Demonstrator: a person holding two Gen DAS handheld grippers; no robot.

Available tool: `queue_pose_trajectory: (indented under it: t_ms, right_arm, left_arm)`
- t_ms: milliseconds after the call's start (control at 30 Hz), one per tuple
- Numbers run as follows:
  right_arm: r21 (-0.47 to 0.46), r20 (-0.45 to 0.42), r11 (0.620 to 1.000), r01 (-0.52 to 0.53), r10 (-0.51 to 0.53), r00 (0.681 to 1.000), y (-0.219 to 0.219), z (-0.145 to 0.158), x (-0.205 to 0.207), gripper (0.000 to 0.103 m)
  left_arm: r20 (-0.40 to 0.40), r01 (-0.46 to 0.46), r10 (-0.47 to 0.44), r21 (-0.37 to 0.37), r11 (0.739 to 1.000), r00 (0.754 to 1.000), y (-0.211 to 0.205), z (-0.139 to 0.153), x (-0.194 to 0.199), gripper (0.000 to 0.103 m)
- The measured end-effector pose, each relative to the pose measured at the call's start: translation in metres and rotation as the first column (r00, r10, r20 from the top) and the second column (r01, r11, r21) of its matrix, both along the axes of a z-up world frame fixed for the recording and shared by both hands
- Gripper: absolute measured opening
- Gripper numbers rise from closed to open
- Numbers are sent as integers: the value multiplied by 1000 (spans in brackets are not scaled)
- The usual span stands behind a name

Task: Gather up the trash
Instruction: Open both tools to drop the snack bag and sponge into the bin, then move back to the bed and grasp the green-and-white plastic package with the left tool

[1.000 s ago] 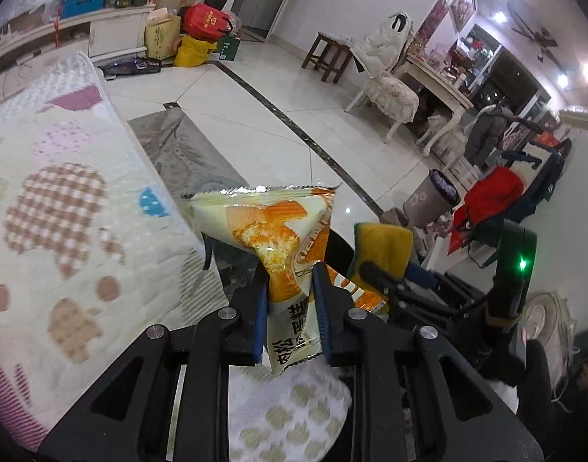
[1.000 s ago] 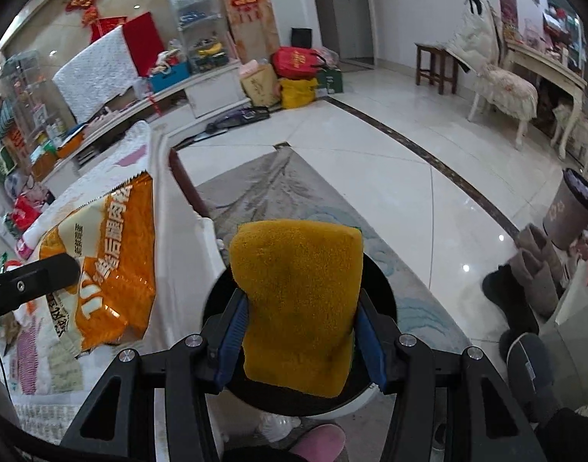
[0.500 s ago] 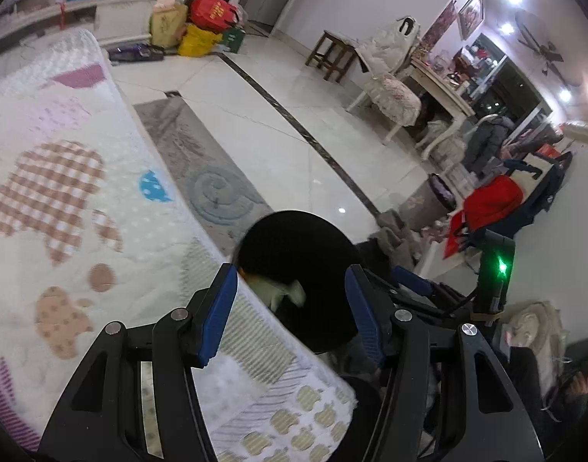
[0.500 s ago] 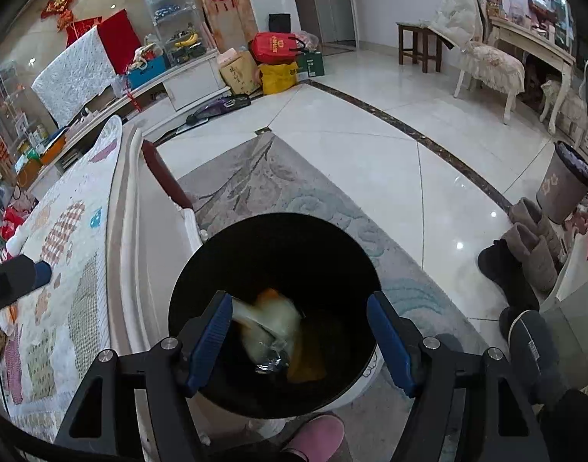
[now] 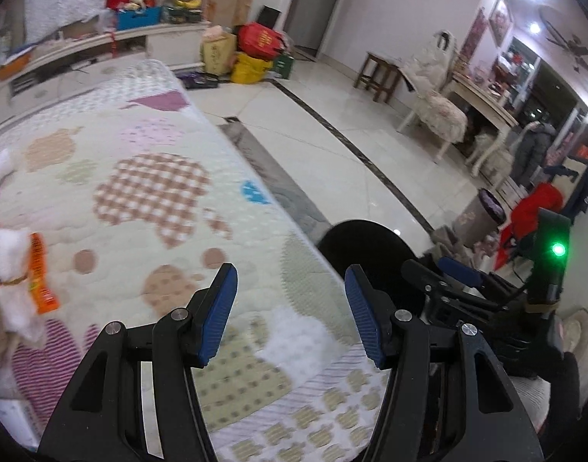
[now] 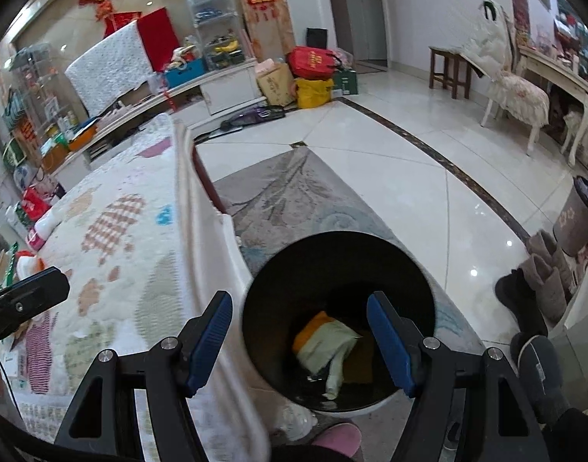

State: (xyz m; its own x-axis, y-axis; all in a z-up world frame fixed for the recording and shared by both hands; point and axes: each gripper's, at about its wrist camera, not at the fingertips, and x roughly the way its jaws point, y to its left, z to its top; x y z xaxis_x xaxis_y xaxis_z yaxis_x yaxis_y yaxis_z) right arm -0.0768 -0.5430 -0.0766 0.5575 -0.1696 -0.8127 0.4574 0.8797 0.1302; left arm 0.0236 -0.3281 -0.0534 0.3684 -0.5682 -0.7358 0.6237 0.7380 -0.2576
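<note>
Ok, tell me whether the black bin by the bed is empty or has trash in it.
Not empty. The right wrist view looks down into the black bin: a snack wrapper and a yellow sponge lie at its bottom, well below the rim.

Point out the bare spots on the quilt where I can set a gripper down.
The quilt lies bare from the checkered patch to the edge beside the trash bin, including the stretch under the open left gripper. Crowded: the far-left corner, where orange wrappers and white scraps lie. The right gripper, open, hangs over the bin.

Left wrist view overlooks the quilt; right wrist view peers down into the shared bin.
</note>
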Motion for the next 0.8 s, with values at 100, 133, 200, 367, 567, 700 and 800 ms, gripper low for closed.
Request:
queue_pose_trajectory:
  t_ms: [100,133,200,367,567,700,800]
  right_arm:
    - [-8,15,999,-39,39,999,19,8,9,70]
    - [-10,18,999,-48,48,999,23,10,11,70]
    - [-14,28,997,-70,70,997,35,15,16,70]
    - [-8,50,991,-131,132,990,66,22,34,70]
    - [11,62,976,-220,218,974,107,24,54,70]
    - [29,76,959,-280,277,958,138,24,69,70]
    - [45,84,946,-320,316,945,157,25,79,70]
  left_arm:
    - [22,-38,38,3,999,999,16,3,1,57]
    - [29,-49,49,6,999,998,21,4,1,57]
    - [41,-67,66,7,998,997,32,7,1,57]
    - [56,-125,124,13,992,991,63,8,6,57]
    - [49,-194,194,-5,981,980,108,14,8,57]
    - [45,-241,241,-4,970,969,144,18,9,57]
    - [35,-282,282,-9,959,959,175,21,13,57]
